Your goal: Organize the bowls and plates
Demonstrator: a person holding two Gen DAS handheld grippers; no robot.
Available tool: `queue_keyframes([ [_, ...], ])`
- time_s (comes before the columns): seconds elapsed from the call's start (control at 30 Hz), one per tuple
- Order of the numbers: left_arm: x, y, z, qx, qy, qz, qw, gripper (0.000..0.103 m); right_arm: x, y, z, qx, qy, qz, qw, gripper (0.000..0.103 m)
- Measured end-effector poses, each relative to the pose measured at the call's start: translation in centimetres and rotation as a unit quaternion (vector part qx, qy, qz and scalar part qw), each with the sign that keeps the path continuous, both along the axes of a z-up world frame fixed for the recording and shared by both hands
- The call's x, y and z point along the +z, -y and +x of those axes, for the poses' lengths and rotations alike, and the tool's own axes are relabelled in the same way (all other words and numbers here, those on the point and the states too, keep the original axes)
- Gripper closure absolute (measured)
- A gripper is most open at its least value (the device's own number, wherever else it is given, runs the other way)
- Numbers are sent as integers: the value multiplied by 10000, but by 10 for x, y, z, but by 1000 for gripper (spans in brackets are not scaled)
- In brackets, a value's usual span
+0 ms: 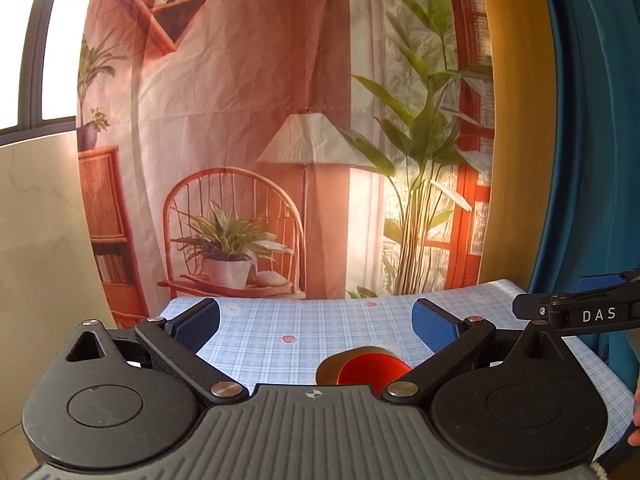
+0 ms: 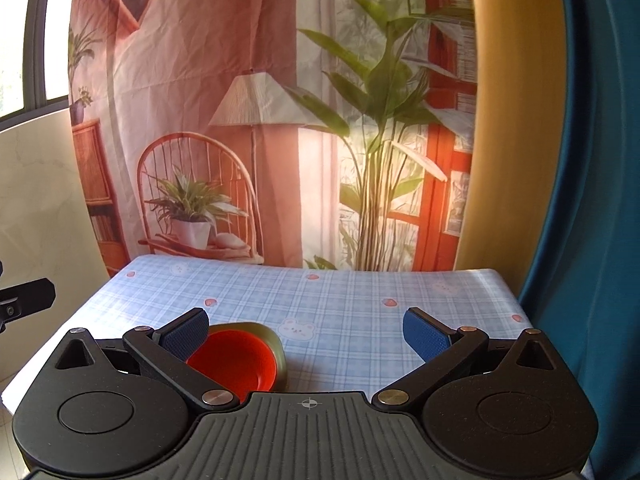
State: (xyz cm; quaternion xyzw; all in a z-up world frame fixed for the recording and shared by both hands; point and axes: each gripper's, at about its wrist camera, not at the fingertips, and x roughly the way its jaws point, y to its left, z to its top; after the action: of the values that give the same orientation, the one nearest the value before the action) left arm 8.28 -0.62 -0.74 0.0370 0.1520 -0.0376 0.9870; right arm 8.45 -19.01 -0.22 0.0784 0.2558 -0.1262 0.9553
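A red bowl (image 2: pixel 234 362) sits inside an olive-green dish (image 2: pixel 276 344) on the blue checked tablecloth (image 2: pixel 340 300). My right gripper (image 2: pixel 306 332) is open and empty above the cloth, its left finger over the bowl's left rim. In the left wrist view the same red bowl (image 1: pixel 370 368) and green dish (image 1: pixel 326 368) lie low between the fingers, partly hidden by the gripper body. My left gripper (image 1: pixel 316 320) is open and empty. The right gripper's arm (image 1: pixel 580 314) shows at the right edge.
A printed fabric backdrop (image 2: pixel 240 120) hangs behind the table's far edge. A blue curtain (image 2: pixel 592 160) stands at the right, a pale wall panel (image 2: pixel 36 200) at the left. The left gripper's tip (image 2: pixel 28 298) shows at the left edge.
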Motion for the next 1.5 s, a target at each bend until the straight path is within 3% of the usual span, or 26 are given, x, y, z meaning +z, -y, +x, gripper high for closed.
queue_keyframes([
  [0.17, 19, 2, -30, -25, 249, -88, 9996, 0, 18, -9, -34, -190, 184, -1, 9997, 0],
  [0.33, 34, 7, -52, -69, 479, -43, 9988, 0, 30, -17, -61, -33, 287, 57, 9996, 0],
  [0.6, 37, 3, -66, 76, 468, -111, 9988, 0, 47, -28, -83, -30, 454, -70, 9989, 0],
  [1.5, 36, -1, -71, 98, 357, -128, 9992, 0, 53, -21, -89, -242, 531, -130, 9982, 0],
])
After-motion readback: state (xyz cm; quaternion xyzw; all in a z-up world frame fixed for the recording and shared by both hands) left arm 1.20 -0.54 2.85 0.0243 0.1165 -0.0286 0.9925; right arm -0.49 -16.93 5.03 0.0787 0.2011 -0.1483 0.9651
